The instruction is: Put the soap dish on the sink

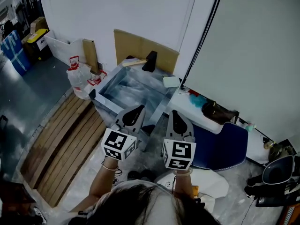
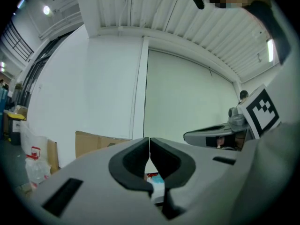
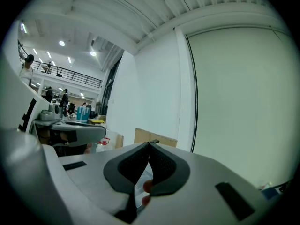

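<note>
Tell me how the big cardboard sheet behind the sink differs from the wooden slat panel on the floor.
The cardboard sheet stands upright against the wall behind the sink; the wooden slat panel lies flat on the floor beside it. The cardboard sheet is one plain piece; the wooden slat panel is parallel boards. Both are brown and flat.

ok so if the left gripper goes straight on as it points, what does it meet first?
Likely nothing close: the left gripper, fingers shut, aims about level over the sink toward the cardboard sheet leaning on the wall. Depth is unclear.
</note>
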`<control>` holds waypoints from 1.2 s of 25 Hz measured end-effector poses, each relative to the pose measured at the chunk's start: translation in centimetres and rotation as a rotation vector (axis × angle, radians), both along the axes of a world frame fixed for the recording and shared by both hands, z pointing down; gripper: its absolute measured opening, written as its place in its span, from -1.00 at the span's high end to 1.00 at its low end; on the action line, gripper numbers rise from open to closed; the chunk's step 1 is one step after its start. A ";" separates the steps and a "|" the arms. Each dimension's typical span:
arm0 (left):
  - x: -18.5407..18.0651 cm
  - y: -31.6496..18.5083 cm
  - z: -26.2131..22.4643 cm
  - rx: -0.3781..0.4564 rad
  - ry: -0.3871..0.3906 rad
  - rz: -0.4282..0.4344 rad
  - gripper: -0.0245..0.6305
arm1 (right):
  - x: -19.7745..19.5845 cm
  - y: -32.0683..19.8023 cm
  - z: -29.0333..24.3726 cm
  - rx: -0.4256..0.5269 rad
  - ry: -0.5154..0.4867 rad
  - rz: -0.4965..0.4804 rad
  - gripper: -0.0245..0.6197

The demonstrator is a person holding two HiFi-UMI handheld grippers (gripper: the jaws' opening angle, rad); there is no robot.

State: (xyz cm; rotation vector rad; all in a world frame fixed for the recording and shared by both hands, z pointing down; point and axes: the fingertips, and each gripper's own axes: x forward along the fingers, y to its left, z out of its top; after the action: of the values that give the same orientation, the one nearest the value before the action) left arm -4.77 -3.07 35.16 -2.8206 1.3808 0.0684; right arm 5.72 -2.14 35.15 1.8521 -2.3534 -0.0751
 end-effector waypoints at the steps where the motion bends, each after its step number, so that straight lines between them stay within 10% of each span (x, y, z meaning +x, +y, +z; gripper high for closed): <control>1: 0.3 0.0 0.0 -0.001 -0.002 -0.002 0.90 | 0.3 0.0 -0.1 0.002 0.000 -0.001 0.84; 30: 3.7 -0.4 0.9 -0.024 -0.026 0.022 0.90 | 2.9 -1.1 0.8 -0.021 -0.009 0.003 0.85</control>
State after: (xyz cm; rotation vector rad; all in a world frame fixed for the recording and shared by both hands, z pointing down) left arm -1.05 -3.46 36.08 -2.8463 1.3546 0.0150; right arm 8.58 -3.25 36.00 1.8505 -2.3478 -0.0417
